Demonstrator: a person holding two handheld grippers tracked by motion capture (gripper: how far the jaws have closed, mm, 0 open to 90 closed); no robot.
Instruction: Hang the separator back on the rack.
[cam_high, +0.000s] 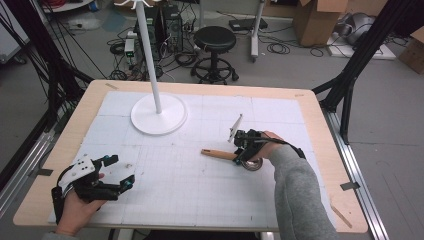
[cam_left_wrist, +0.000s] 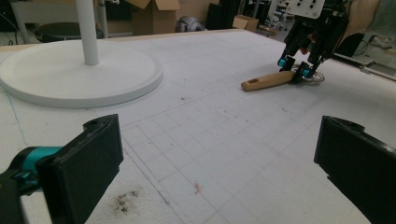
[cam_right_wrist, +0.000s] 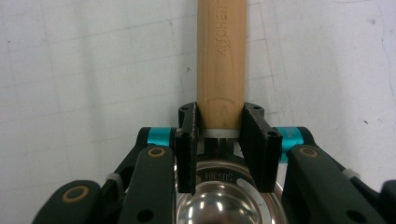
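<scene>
Wooden handle (cam_right_wrist: 221, 60) of a kitchen utensil lies flat on the white gridded mat (cam_high: 200, 175), right of centre on the table (cam_high: 320, 130), with its polished steel bowl (cam_right_wrist: 224, 205) at the end nearest the person. Right gripper (cam_right_wrist: 221, 135) comes down over the neck where wood meets metal; its two black jaws sit against either side of the handle just above the pale collar, so they read as clamped on the utensil. No gap is visible between pads and wood in the right gripper view. Gripping at the neck seems chosen to keep the heavy bowl close to the hold, so the handle should not swing when lifted. In the high view the right gripper (cam_high: 246, 148) stands steeply over the utensil (cam_high: 227, 155), with the sleeve reaching in from the lower edge. Handle points left toward the middle of the mat. Left gripper (cam_high: 119, 172) rests low at the near left corner, well apart from the work, jaws wide apart with nothing between them; the left gripper view looks across bare mat toward the utensil (cam_left_wrist: 268, 80) and the other gripper. White stand base (cam_high: 159, 114) with its upright pole sits at the far left centre, clear of both hands. Judgement: grasp appears made, lift not yet begun, since the utensil lies on the mat. Risk: round handle could roll between flat pads.
</scene>
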